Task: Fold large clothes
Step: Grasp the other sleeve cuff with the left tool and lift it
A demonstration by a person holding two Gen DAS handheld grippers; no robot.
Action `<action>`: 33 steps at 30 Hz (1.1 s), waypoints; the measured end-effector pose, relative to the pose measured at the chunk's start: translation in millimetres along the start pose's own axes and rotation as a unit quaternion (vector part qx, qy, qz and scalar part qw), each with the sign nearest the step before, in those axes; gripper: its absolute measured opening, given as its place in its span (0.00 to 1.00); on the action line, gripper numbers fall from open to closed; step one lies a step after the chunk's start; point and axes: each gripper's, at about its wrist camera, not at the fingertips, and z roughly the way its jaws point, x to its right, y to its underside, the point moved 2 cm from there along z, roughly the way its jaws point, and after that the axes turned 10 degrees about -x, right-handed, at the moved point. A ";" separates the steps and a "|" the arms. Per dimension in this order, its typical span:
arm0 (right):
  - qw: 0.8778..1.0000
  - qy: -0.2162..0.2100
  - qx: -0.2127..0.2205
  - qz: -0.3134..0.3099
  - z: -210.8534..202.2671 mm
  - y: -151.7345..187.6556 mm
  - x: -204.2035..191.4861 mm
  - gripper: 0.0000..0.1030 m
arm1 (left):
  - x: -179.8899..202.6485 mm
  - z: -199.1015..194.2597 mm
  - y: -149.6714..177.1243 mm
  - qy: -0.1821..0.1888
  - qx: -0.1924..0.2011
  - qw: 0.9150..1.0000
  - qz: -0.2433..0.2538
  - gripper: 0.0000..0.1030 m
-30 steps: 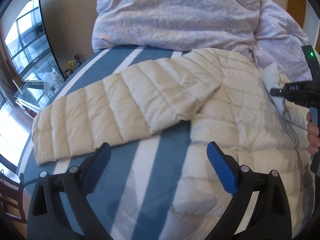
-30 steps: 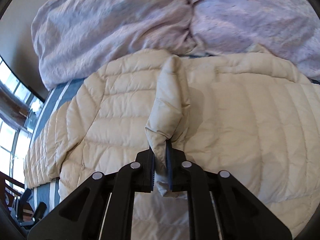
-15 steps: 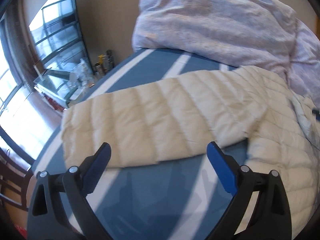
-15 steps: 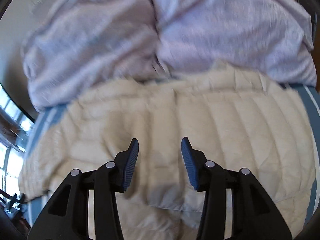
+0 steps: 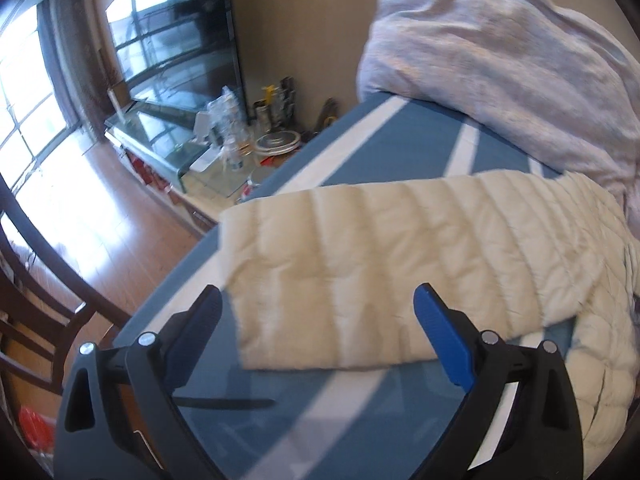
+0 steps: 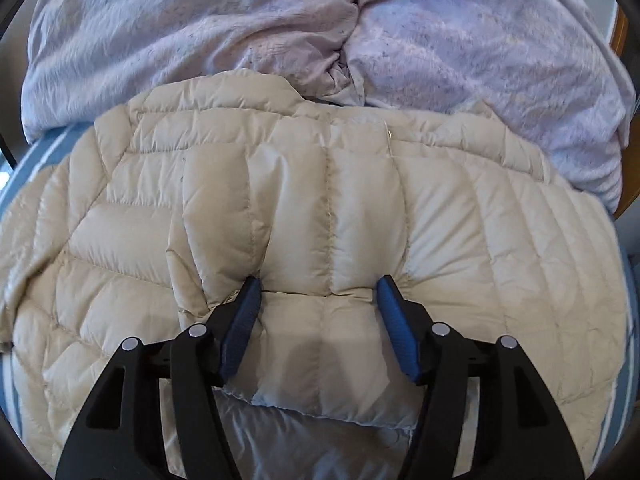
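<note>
A cream quilted puffer jacket [image 6: 320, 208] lies spread on the blue-and-white striped bed [image 5: 304, 412]. In the right wrist view one sleeve [image 6: 332, 320] is folded across the jacket's body. My right gripper [image 6: 318, 296] sits just over that sleeve, its jaws opening, with padding bulging between the blue pads but not pinched. In the left wrist view the other sleeve [image 5: 360, 276] stretches out flat toward the bed's left edge. My left gripper [image 5: 318, 312] stands wide open above the cuff end, nothing between its fingers.
A rumpled lilac duvet [image 6: 320, 28] is heaped at the head of the bed, touching the jacket's collar. Left of the bed are a glass stand [image 5: 168, 140] with bottles and clutter, a large screen [image 5: 176, 28], a wood floor and a dark chair [image 5: 36, 320].
My right gripper let go of the sleeve end it pinched, and the sleeve now lies flat across the jacket. My left gripper swung left along the outstretched sleeve to its cuff.
</note>
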 end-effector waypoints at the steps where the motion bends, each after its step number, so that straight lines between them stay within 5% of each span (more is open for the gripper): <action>1: 1.000 0.003 -0.001 0.000 -0.3 0.2 -0.6 0.61 | -5.6 2.7 -1.1 -0.003 -0.003 1.000 -0.006 0.94; 6: 1.000 -0.005 -0.011 0.008 -0.8 0.1 3.7 0.66 | -32.6 17.3 -6.0 0.004 -0.026 0.999 -0.039 0.93; 18: 1.000 -0.013 -0.011 0.003 2.1 -3.3 3.2 0.67 | -48.8 42.8 1.6 0.066 -0.067 0.991 -0.093 0.61; 21: 1.000 -0.012 -0.011 0.004 1.3 -2.5 2.8 0.67 | -45.1 43.2 1.2 0.065 -0.064 0.992 -0.093 0.50; 27: 1.000 -0.010 -0.010 0.003 0.5 -1.8 2.3 0.68 | -32.4 45.9 -1.4 0.066 -0.065 0.992 -0.086 0.12; 33: 1.000 -0.005 -0.011 0.007 0.6 -1.3 3.7 0.76 | -8.9 34.5 -10.4 0.036 -0.054 0.996 -0.063 0.04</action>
